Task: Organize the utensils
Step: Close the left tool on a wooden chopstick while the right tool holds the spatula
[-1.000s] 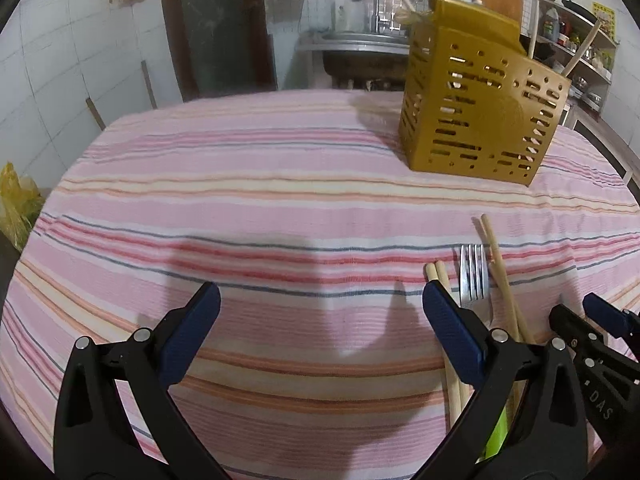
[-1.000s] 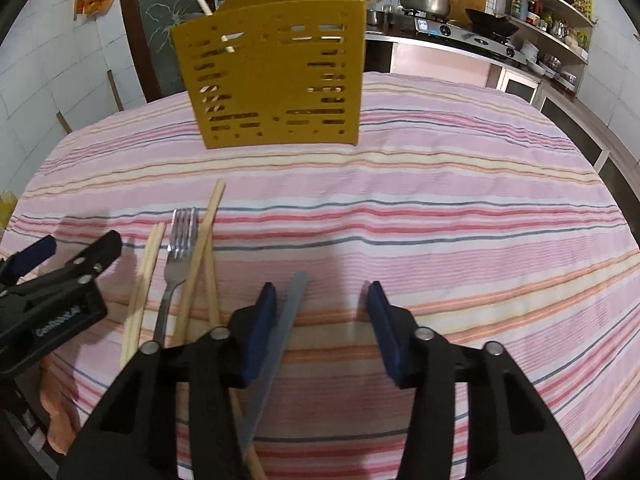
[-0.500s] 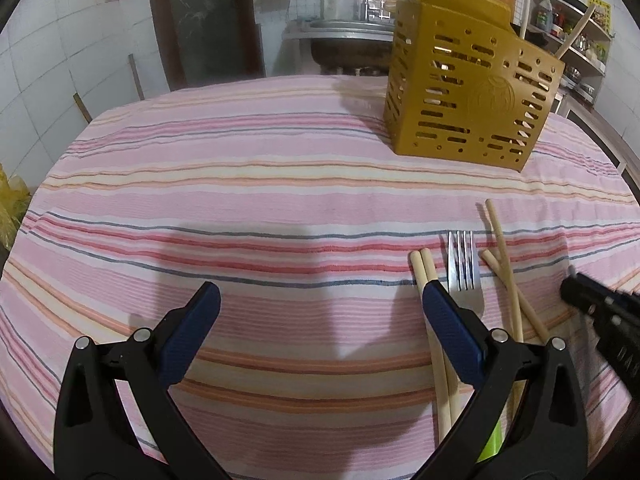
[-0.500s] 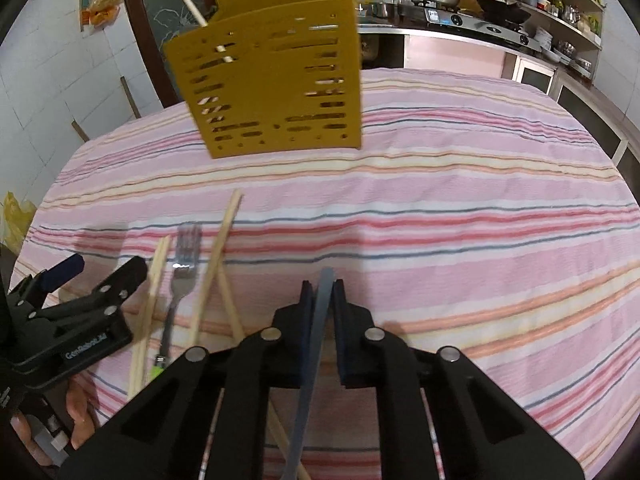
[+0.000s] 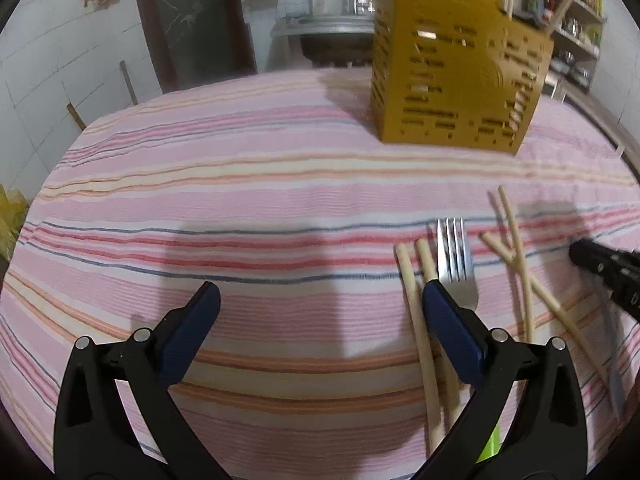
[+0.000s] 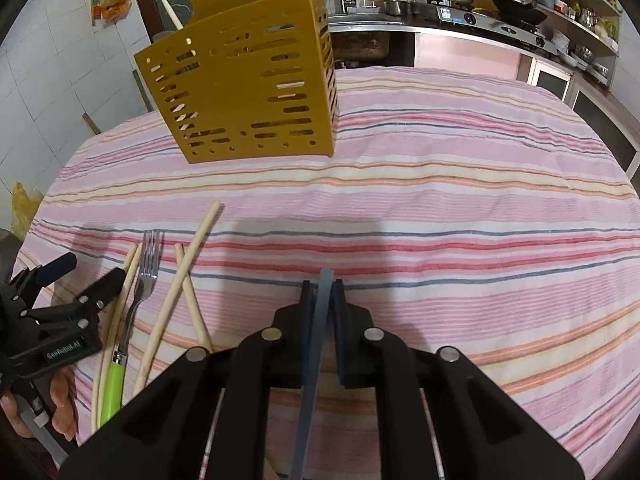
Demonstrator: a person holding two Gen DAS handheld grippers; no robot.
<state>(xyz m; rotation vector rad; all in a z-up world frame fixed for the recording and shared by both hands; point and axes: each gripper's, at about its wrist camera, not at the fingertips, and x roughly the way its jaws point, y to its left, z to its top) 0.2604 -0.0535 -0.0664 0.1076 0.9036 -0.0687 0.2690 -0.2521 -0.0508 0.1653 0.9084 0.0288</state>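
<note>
Right hand-held gripper (image 6: pixel 321 300) pinching thin flat grey-blue blade-like utensil (image 6: pixel 316 344) near its tip: light, stiff, slick, could pivot; left hand-held gripper (image 5: pixel 320 308) spread, empty.

Lots of bare cloth, with clutter near one edge

The striped tablecloth (image 6: pixel 460 208) is bare across its middle and right side. The yellow holder (image 6: pixel 248 92) stands tall toward the far edge. Chopsticks (image 6: pixel 188 280) and a fork (image 6: pixel 146 268) lie crossed by the near-left edge.
</note>
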